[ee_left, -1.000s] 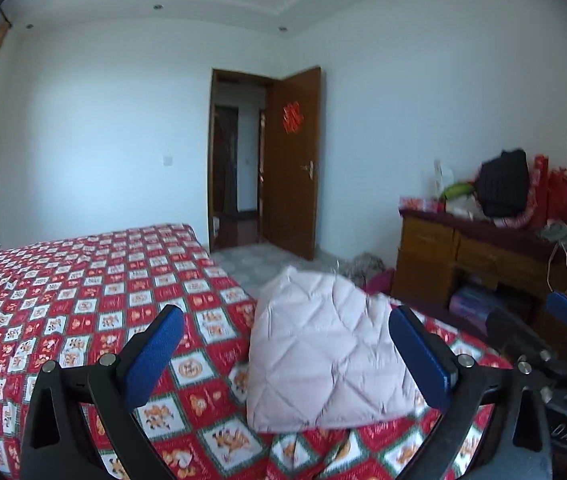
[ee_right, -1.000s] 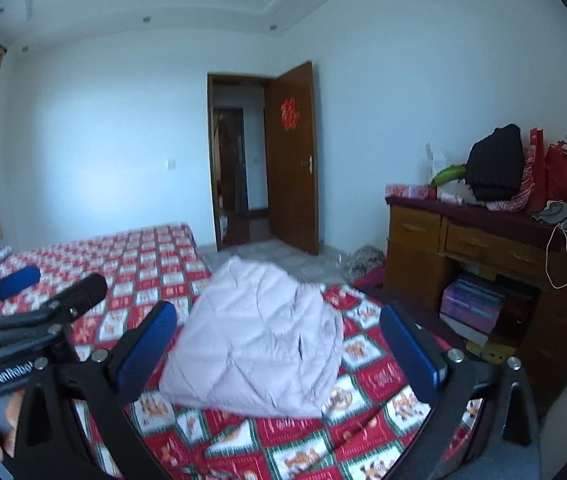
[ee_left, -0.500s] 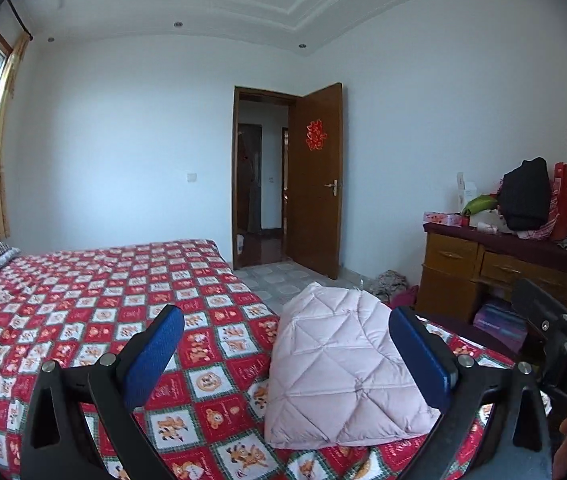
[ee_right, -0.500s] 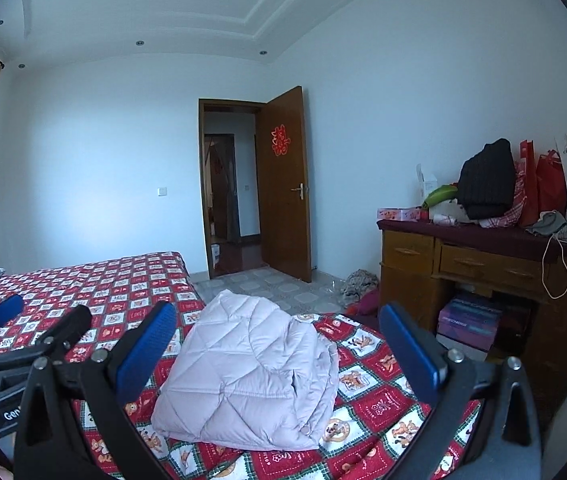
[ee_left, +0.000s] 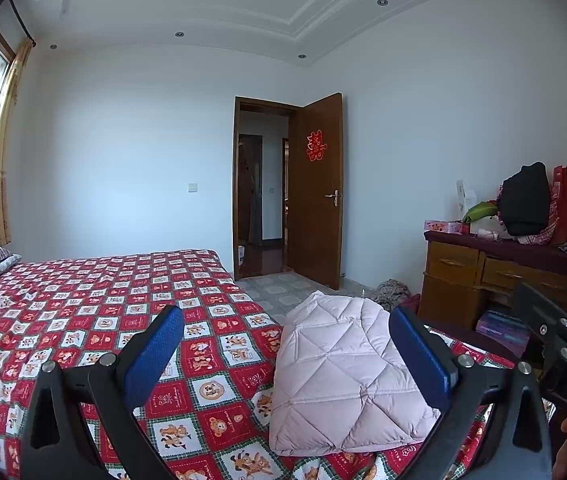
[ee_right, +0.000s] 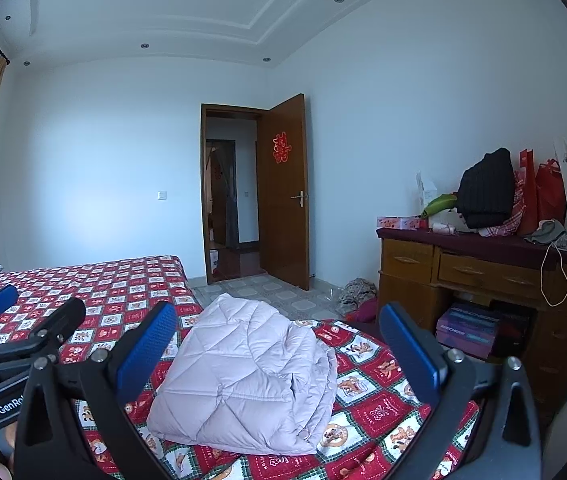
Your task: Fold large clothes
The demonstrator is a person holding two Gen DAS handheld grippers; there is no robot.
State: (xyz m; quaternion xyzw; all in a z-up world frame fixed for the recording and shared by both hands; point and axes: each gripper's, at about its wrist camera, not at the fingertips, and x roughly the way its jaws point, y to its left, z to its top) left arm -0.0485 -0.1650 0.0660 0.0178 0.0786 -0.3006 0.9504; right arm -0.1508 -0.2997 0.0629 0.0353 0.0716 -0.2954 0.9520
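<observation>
- left wrist view: the left gripper (ee_left: 289, 354) is spread wide and holds nothing; it hangs in the air above the bed (ee_left: 83, 304), short of the pink quilted jacket (ee_left: 343, 368).
- the jacket lies already folded into a compact bundle near the foot corner of the bed, flat on the red patterned bedspread (ee_left: 187, 384); its near hem looks square and tidy.
- the other tool shows at the right edge, well clear of the cloth.
- right wrist view: the right gripper (ee_right: 279, 354) is also spread apart and empty, held above and back from the jacket (ee_right: 251, 376).
- here the bundle's right side looks looser, with a puffed, layered edge near the bed's corner.
- judgement: the folding looks done or nearly done; both tools seem to be standing off. if anything is left, it would be pressing down or tucking that loose right edge, which calls for coming down low from the near side.
- room: plenty of bare bed to the left; to the right the bed edge is close, then floor and the wooden dresser (ee_right: 463, 276), so moves are safer kept leftward.
</observation>
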